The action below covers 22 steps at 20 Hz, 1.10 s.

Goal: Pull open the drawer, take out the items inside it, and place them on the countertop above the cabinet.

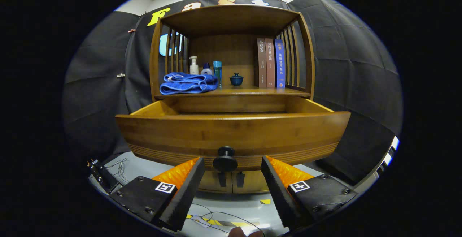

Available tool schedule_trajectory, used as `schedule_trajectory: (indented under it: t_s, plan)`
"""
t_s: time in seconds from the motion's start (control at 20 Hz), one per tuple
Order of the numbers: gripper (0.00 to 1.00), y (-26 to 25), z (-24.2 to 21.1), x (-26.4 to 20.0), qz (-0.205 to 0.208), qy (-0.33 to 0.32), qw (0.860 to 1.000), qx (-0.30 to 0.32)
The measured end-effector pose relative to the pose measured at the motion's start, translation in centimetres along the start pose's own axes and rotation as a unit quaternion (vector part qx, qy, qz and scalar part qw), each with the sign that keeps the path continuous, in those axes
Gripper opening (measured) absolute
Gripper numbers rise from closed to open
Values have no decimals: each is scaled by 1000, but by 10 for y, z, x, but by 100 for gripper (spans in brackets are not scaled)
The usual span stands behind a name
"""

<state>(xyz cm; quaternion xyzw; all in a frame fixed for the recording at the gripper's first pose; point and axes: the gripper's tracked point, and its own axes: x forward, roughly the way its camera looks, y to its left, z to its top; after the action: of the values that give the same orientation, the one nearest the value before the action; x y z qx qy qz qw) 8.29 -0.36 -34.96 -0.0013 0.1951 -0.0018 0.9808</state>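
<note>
The wooden drawer [231, 132] stands pulled out toward me from the cabinet, and its front panel hides whatever lies inside. Its dark round knob [225, 160] sits between my fingertips, with a gap on each side. My gripper [232, 166] is open, and neither finger touches the knob. Above the drawer runs the countertop [252, 91], where a folded blue towel [187, 83], three small bottles [205, 69], a small blue lidded cup [236, 79] and three upright books [270, 63] stand.
Slatted wooden sides and a top board enclose the shelf above the countertop. Below the drawer are two cabinet doors [231, 181] with dark handles. Cables [216, 219] and yellow-black tape lie on the grey floor. A dark clamp device [103, 175] sits off to the left.
</note>
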Motion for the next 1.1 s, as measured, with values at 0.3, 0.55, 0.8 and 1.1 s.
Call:
schedule_trajectory:
  t_s: [0.3, 0.55, 0.8, 1.1]
  plan:
    - [99, -5, 70, -26, 24, 52, 998, 8]
    - [99, -15, 110, 7, 25, 145, 989, 28]
    - [99, -11, 111, 90, 28, 245, 969, 25]
    - [100, 1, 62, 168, 21, 361, 932, 4]
